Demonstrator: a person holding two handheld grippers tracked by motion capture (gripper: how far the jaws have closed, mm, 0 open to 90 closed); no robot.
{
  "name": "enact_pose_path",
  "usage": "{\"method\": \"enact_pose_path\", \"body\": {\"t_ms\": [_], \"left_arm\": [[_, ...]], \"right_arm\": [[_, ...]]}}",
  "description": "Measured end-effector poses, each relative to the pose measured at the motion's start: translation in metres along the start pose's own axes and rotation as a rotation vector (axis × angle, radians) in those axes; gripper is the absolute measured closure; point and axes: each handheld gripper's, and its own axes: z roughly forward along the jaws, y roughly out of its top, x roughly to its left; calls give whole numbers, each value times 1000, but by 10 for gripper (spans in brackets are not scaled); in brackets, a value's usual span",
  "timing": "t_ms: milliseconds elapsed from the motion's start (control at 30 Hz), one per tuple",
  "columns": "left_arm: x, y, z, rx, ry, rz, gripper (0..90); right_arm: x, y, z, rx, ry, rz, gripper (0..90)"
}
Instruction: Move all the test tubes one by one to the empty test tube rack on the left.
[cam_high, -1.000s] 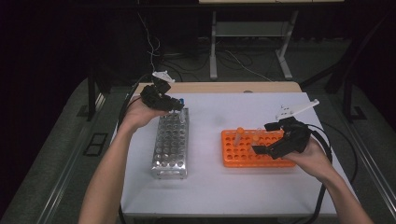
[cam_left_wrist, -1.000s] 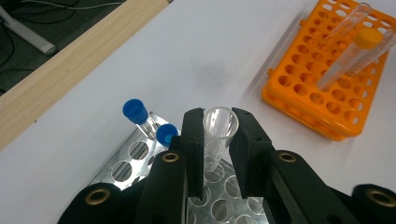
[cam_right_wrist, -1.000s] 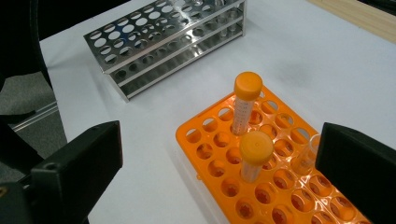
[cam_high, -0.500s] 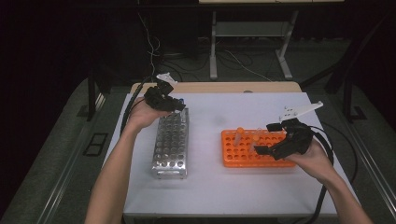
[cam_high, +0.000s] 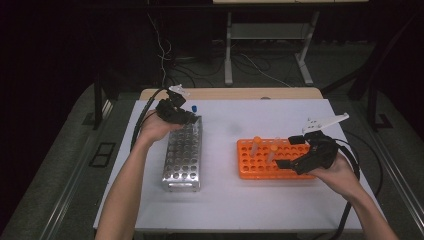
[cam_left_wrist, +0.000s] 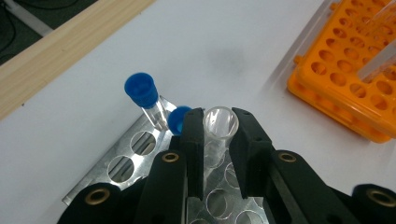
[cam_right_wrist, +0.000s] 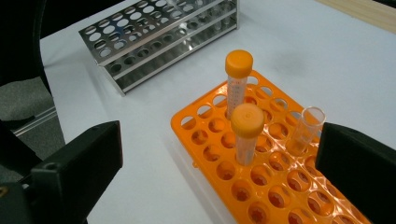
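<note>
My left gripper (cam_left_wrist: 218, 135) is shut on a clear uncapped tube (cam_left_wrist: 220, 122), its lower end down in a hole at the far end of the metal rack (cam_left_wrist: 126, 158). Two blue-capped tubes (cam_left_wrist: 141, 89) stand in that rack right beside it. In the high view the left gripper (cam_high: 187, 119) sits over the metal rack's (cam_high: 182, 155) far end. My right gripper (cam_right_wrist: 219, 149) is open above the orange rack (cam_right_wrist: 261, 186), which holds two orange-capped tubes (cam_right_wrist: 247, 122) and one clear uncapped tube (cam_right_wrist: 308, 123). From above, the right gripper (cam_high: 287, 151) hovers at the orange rack's (cam_high: 260, 162) right end.
The white tabletop (cam_high: 235, 200) has free room between the two racks and along the near edge. A wooden strip (cam_high: 230, 93) runs along the far edge. Cables trail from both grippers off the table's sides.
The left hand has sunk with the clear tube toward the metal rack's far end. The right hand has kept still over the orange rack.
</note>
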Motion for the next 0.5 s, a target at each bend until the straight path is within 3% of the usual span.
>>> {"method": "enact_pose_path", "body": {"t_ms": [267, 500], "left_arm": [[2, -8, 7, 7, -18, -30, 732], [1, -13, 3, -3, -59, -85, 553]], "right_arm": [[-6, -10, 4, 15, -6, 16, 3], [-11, -17, 12, 34, -7, 30, 3]]}}
